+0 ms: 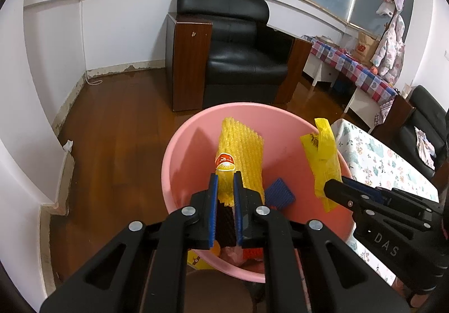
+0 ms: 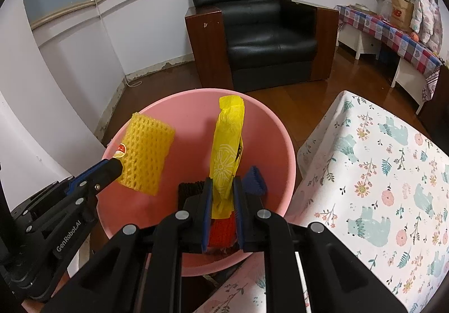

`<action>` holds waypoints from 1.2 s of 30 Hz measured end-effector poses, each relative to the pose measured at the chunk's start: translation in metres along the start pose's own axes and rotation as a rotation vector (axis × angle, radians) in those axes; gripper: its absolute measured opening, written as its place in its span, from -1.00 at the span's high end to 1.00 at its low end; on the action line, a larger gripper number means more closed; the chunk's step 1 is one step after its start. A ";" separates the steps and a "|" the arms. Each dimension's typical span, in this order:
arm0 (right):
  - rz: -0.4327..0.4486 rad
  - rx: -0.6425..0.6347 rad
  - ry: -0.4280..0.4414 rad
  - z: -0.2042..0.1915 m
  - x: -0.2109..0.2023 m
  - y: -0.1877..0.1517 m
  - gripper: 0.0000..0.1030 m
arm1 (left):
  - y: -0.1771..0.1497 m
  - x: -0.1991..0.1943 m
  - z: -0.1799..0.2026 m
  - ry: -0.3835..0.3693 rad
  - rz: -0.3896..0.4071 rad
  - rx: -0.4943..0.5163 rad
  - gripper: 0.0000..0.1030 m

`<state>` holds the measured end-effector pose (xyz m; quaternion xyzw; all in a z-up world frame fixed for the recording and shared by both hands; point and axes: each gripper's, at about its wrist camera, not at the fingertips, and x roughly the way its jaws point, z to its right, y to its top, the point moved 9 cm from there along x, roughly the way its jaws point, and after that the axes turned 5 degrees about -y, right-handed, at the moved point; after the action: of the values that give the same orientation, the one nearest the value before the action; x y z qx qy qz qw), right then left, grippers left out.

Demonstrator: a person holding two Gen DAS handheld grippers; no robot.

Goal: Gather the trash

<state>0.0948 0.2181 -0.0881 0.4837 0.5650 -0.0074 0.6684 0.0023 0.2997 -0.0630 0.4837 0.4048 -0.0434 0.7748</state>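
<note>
over pink basin (image 1: pixel 179 161): left jaws clamp yellow foam net (image 1: pixel 241 156), right jaws clamp yellow bag (image 2: pixel 227 144) (both dangling).

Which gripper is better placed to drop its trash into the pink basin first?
Right. The right gripper holds its yellow plastic bag over the middle of the pink plastic basin; the left gripper's yellow foam net hangs nearer the rim.

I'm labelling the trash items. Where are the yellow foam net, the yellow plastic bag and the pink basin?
yellow foam net (image 1: pixel 244 150): left wrist view, mesh middle.
yellow plastic bag (image 2: pixel 226 150): right wrist view, printed middle.
pink basin (image 2: pixel 182 105): right wrist view, bare inner wall.
</note>
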 end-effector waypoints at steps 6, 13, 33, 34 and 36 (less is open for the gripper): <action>0.000 0.002 0.003 -0.003 0.004 0.002 0.70 | 0.001 0.001 0.000 -0.006 0.004 0.006 0.43; 0.012 -0.004 -0.002 -0.001 0.005 0.003 0.56 | -0.002 0.000 0.000 -0.009 0.000 0.012 0.38; 0.093 -0.030 -0.005 0.011 -0.030 -0.004 0.17 | -0.005 -0.007 0.003 -0.015 0.003 0.025 0.31; 0.098 -0.030 -0.005 0.012 -0.033 -0.005 0.16 | -0.004 -0.007 0.003 -0.015 0.005 0.026 0.31; 0.106 -0.025 -0.003 0.014 -0.038 -0.007 0.13 | -0.003 -0.009 0.004 -0.018 0.008 0.027 0.29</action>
<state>0.0878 0.1850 -0.0647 0.5044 0.5377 0.0344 0.6747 -0.0027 0.2918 -0.0583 0.4952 0.3953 -0.0503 0.7720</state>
